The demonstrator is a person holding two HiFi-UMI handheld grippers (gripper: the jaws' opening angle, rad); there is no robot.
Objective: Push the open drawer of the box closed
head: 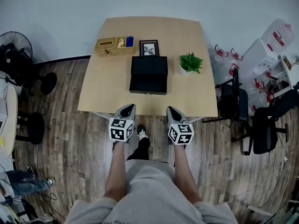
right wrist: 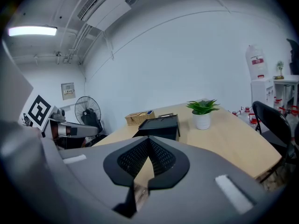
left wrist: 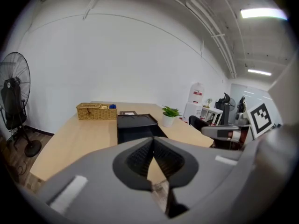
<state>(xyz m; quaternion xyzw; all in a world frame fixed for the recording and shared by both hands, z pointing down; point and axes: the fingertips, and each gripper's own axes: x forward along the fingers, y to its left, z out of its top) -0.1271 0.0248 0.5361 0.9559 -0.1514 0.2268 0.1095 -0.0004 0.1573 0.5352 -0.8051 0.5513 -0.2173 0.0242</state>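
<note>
**Drawer open, both grippers empty at the table's near edge**

The black box (head: 149,64) sits mid-table (head: 100,90), and its drawer (head: 148,85) is pulled out toward the near edge. The left gripper (head: 129,107) and right gripper (head: 170,109) hover just off that edge, each with its jaws pressed together on nothing. The step probably goes best with both closed tips set flat on the drawer front, one either side of its middle. Push straight toward the far edge with even pressure, so the box neither skews nor slides into the picture frame (head: 149,47) just behind it.
</note>
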